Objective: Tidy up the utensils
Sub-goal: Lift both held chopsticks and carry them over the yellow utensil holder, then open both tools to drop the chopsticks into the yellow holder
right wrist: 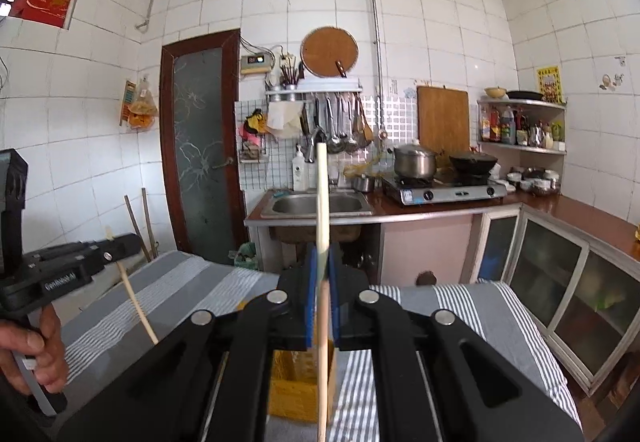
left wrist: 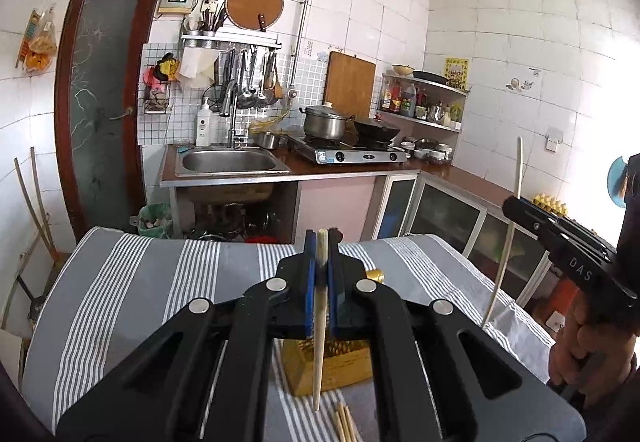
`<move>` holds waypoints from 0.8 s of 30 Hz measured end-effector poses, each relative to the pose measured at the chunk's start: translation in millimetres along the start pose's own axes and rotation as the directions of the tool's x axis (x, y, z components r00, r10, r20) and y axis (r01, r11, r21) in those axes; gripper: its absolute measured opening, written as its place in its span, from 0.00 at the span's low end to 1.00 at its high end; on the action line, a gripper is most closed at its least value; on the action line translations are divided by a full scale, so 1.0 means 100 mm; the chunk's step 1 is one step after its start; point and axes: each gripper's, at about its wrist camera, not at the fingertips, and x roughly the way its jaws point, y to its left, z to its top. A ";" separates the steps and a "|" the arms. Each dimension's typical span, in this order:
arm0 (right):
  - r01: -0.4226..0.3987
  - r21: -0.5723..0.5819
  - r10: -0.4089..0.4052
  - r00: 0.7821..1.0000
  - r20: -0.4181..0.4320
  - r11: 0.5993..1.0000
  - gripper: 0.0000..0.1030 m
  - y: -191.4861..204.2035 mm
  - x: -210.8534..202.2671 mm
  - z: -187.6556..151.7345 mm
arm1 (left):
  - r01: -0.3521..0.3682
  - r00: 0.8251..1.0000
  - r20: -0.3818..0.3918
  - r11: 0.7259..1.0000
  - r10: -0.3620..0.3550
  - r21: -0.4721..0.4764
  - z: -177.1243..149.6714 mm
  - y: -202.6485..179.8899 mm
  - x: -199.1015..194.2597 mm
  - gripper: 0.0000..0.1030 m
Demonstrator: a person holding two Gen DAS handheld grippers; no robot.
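Note:
My left gripper (left wrist: pixel 322 242) is shut on a pale chopstick (left wrist: pixel 319 342) that hangs tip-down over a bamboo holder box (left wrist: pixel 340 366) on the striped tablecloth (left wrist: pixel 160 282). Several more chopsticks (left wrist: pixel 345 424) lie in front of the box. In the right wrist view my right gripper (right wrist: pixel 323 262) is shut on a second chopstick (right wrist: pixel 322 202), held nearly upright above the same box (right wrist: pixel 296 394). Each gripper shows in the other's view, the right gripper (left wrist: pixel 520 208) with its chopstick (left wrist: pixel 506 246) and the left gripper (right wrist: pixel 120 244) with its chopstick (right wrist: pixel 138 306). A hand (left wrist: pixel 576 354) holds each handle.
Beyond the table runs a kitchen counter with a sink (left wrist: pixel 230 162), a gas stove (left wrist: pixel 352 154) bearing a pot and a wok, and glass-door cabinets (left wrist: pixel 452 214) along the right. A dark door (left wrist: pixel 104 102) and a green bin (left wrist: pixel 154 220) stand at the left.

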 end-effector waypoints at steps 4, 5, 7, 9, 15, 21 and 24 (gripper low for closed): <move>-0.015 -0.002 0.015 1.000 0.020 1.000 0.06 0.01 0.11 0.09 | 0.004 1.000 0.012 1.000 -0.004 0.024 0.14 -0.11 0.11 0.04; -0.018 -0.002 0.018 1.000 0.024 1.000 0.06 0.00 0.16 0.10 | 0.005 1.000 0.015 1.000 -0.005 0.028 0.17 -0.11 0.14 0.04; -0.023 0.001 0.023 0.999 0.025 1.000 0.06 -0.01 0.25 0.12 | 0.008 1.000 0.023 1.000 -0.008 0.027 0.24 -0.13 0.20 0.04; -0.032 0.008 0.032 0.999 0.031 0.999 0.06 -0.01 0.32 0.13 | 0.006 0.999 0.032 1.000 -0.007 0.027 0.30 -0.14 0.24 0.04; -0.055 -0.001 0.055 0.998 0.042 0.999 0.06 0.05 0.54 0.13 | -0.024 0.999 0.045 0.999 0.023 0.034 0.39 -0.14 0.45 0.04; -0.062 -0.002 0.062 0.998 0.018 0.998 0.06 0.07 0.75 0.02 | -0.014 0.999 0.042 1.000 0.012 0.026 0.46 -0.10 0.62 0.04; -0.068 0.002 0.068 0.998 0.017 0.998 0.06 0.06 0.79 0.01 | -0.010 0.998 0.056 0.999 0.007 0.044 0.51 -0.14 0.60 0.04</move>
